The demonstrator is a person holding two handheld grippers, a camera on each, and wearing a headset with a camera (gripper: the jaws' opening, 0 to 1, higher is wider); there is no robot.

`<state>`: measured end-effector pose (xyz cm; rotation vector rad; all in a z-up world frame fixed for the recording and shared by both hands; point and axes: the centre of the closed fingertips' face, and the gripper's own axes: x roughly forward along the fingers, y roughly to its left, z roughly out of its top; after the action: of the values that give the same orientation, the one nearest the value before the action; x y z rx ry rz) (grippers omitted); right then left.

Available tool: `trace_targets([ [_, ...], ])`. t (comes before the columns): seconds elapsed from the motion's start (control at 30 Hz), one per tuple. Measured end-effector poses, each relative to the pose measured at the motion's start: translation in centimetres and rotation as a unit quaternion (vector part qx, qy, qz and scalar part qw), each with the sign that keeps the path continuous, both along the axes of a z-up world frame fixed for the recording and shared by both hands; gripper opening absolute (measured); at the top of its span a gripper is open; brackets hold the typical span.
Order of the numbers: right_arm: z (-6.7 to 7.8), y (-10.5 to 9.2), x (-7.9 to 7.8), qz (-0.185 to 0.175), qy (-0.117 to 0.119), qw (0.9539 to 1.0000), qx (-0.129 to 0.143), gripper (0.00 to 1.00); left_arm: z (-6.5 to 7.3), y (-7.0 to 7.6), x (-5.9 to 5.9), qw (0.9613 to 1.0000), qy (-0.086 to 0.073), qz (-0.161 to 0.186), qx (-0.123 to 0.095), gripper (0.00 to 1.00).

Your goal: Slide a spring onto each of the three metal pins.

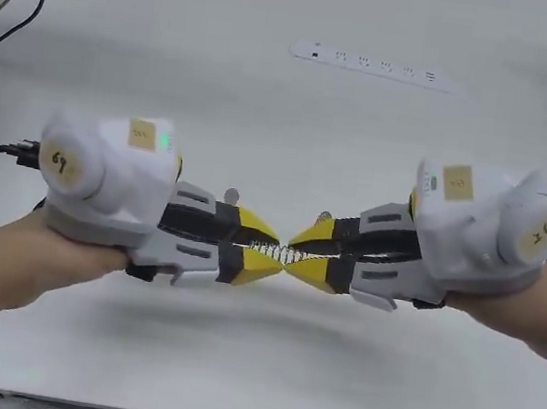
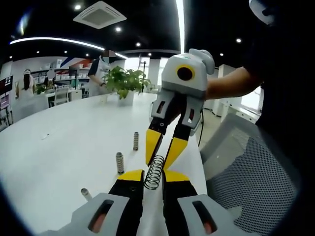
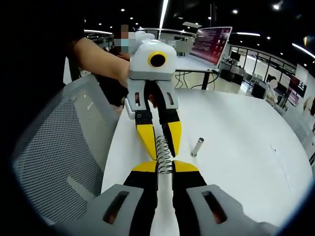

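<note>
Centrally, a short coil spring [image 3: 164, 152], held level in the air above the white table [image 1: 267, 103]. Pinched at one end by the left gripper [image 1: 273, 253] and at the other by the right gripper [image 1: 297, 256], both pairs of jaws closed to the coil's width, tips almost meeting. Beyond, standing on the table, a near sprung pin [image 2: 119, 162], a far sprung pin [image 2: 136, 141] and one bare pin [image 3: 197, 146]. Seemingly mid-handover for the last pin. Next: release one end, turn the coil upright, centre it over the bare pin, lower gently.
</note>
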<state>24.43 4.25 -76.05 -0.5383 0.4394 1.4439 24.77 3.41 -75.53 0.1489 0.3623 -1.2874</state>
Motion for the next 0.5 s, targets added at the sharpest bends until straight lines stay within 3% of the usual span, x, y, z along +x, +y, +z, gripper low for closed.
trace_targets([
  [0.5, -0.5, -0.7, -0.7, -0.001, 0.007, 1.0, -0.005, 0.08, -0.2, -0.6, -1.1, 0.9996, -0.007, -0.026, 0.004, 0.02],
])
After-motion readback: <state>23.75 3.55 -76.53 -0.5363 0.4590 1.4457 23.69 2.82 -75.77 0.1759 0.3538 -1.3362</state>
